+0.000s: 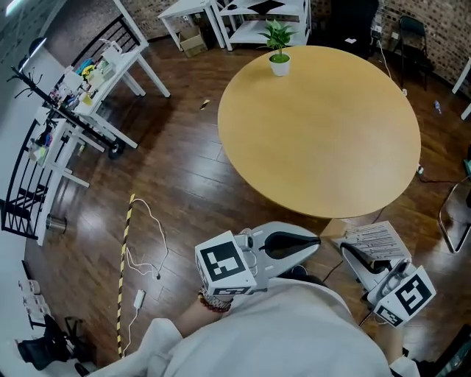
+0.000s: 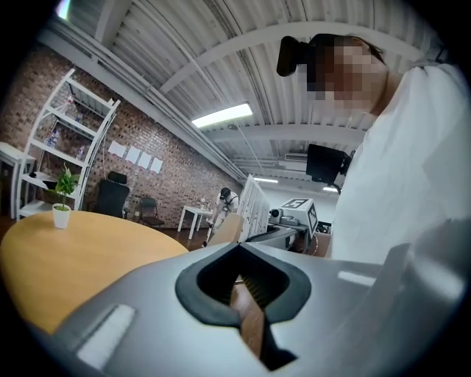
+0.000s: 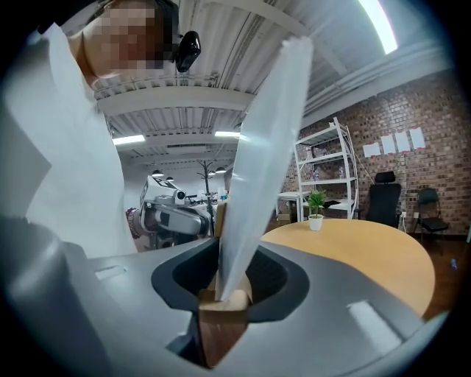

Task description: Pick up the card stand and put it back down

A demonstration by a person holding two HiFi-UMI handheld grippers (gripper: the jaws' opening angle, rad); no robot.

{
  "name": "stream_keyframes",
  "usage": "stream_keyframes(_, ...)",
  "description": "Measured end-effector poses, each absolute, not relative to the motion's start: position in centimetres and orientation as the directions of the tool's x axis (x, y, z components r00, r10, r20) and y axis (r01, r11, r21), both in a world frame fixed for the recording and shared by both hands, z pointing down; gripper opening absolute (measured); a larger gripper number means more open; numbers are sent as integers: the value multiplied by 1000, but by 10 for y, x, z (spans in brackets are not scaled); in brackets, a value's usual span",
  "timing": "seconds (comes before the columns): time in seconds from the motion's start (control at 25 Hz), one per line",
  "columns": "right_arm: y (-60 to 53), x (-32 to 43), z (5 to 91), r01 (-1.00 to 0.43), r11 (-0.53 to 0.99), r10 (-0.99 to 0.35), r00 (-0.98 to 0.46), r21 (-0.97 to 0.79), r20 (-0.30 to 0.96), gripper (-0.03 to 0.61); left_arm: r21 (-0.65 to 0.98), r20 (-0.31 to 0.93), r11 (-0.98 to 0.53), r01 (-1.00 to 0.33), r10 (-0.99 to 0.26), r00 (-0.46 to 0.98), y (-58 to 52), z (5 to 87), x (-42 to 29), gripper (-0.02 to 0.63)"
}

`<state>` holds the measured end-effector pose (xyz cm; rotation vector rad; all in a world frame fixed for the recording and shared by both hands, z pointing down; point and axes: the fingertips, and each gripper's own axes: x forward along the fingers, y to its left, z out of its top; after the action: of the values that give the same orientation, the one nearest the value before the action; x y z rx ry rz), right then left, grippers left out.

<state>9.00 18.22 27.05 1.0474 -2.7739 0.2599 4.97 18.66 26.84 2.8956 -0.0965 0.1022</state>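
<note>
The card stand (image 1: 375, 237) is a white printed card set in a small wooden base. My right gripper (image 1: 347, 249) is shut on that base and holds the stand in the air, just off the near edge of the round wooden table (image 1: 316, 132). In the right gripper view the card (image 3: 265, 147) rises steeply from between the jaws of my right gripper (image 3: 224, 298). My left gripper (image 1: 313, 241) hovers to the left of it, shut with nothing in it. In the left gripper view the card stand (image 2: 254, 210) shows beyond my left gripper (image 2: 246, 294).
A small potted plant (image 1: 279, 48) stands at the table's far edge. White shelving (image 1: 254, 22) stands behind the table and a cluttered rack (image 1: 73, 96) at the left. A loose cable (image 1: 143, 250) and a striped strip (image 1: 125, 272) lie on the dark wooden floor.
</note>
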Motion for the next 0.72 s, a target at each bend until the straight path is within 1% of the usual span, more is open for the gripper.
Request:
stream_keyframes(0.32, 186, 98, 264, -674, 732, -647, -734, -102, 204, 118, 152, 82, -984, -89, -77, 994, 191, 254, 53, -8)
stream_keyframes(0.44, 186, 99, 264, -678, 728, -650, -730, -102, 208, 118, 179, 64, -980, -89, -78, 995, 191, 252, 53, -6)
stream_keyframes(0.72, 187, 102, 263, -697, 706, -670, -714, -122, 204, 118, 218, 76, -972, -91, -76, 994, 192, 258, 47, -5)
